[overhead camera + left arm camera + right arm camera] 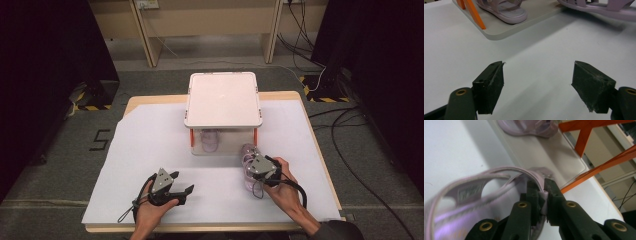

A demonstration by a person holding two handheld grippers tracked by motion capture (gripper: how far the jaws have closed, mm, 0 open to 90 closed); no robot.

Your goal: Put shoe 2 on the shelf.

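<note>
A lilac sandal (247, 152) lies on its side on the white table cover, just right of a small rack. My right gripper (256, 167) is shut on one of its straps; in the right gripper view the jaws (541, 187) pinch the strap of the sandal (469, 190) between them. A second lilac sandal (211, 139) stands on the rack's lower tray (499, 30). My left gripper (183, 182) rests near the table's front left, open, with only bare table between its pads (537, 75). The left gripper view shows the held sandal (599, 10) at top right.
The rack has a white top (223, 100) and orange legs (586, 135), and stands at the middle back of the table (150, 145). Cables run over the floor at the right (350, 125). Wooden furniture stands behind the table.
</note>
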